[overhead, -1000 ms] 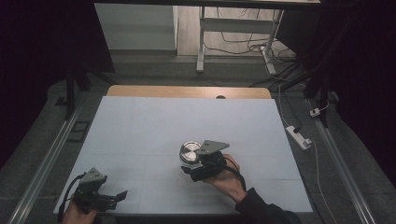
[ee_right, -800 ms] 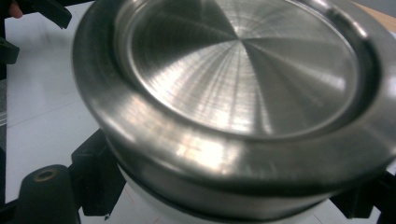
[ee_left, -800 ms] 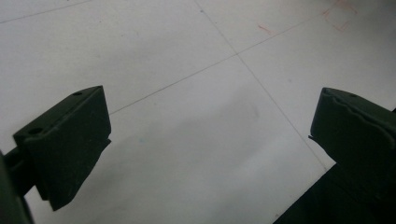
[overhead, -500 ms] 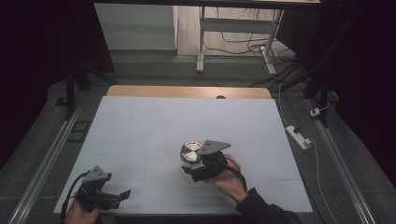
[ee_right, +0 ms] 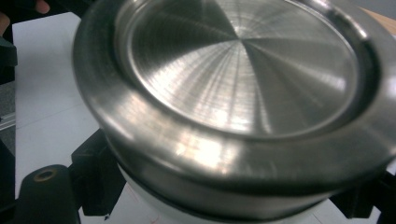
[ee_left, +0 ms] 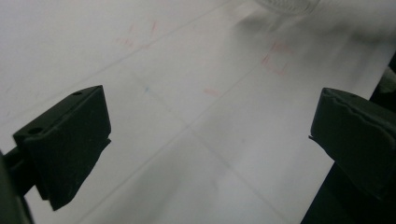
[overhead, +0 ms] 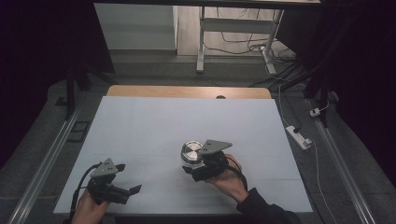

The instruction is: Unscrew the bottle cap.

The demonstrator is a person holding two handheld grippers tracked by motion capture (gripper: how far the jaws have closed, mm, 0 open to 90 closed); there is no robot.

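At the near edge of the table (overhead: 154, 116), close to its near left corner, the left tool (overhead: 127, 179) sits in the person's left hand (overhead: 88, 210) with its jaws spread wide and only bare surface between them; a black cable loops back from it toward the edge. Nothing lies between this tool and the round metal container (overhead: 190, 152), which stands well apart from it, right of the middle and nearer the near edge than the far one. The right tool (overhead: 192, 164), held in the right hand (overhead: 229, 179), is pressed against the container's lower body from the near side, pinching it just under the brushed steel lid (ee_right: 243, 79); the grey three-cornered plate on top of the tool reaches just beside the lid.

The table is covered by a pale blue-white sheet with faint seams and a few faded red marks. Along the far edge a strip of bare wood (overhead: 187, 92) shows, with a small dark hole at its middle. Off the right edge a white power strip (overhead: 298, 136) lies on the grey floor. Beyond the far edge stand white table legs (overhead: 201, 39) amid loose cables on a wooden floor, with dark surroundings on both sides.
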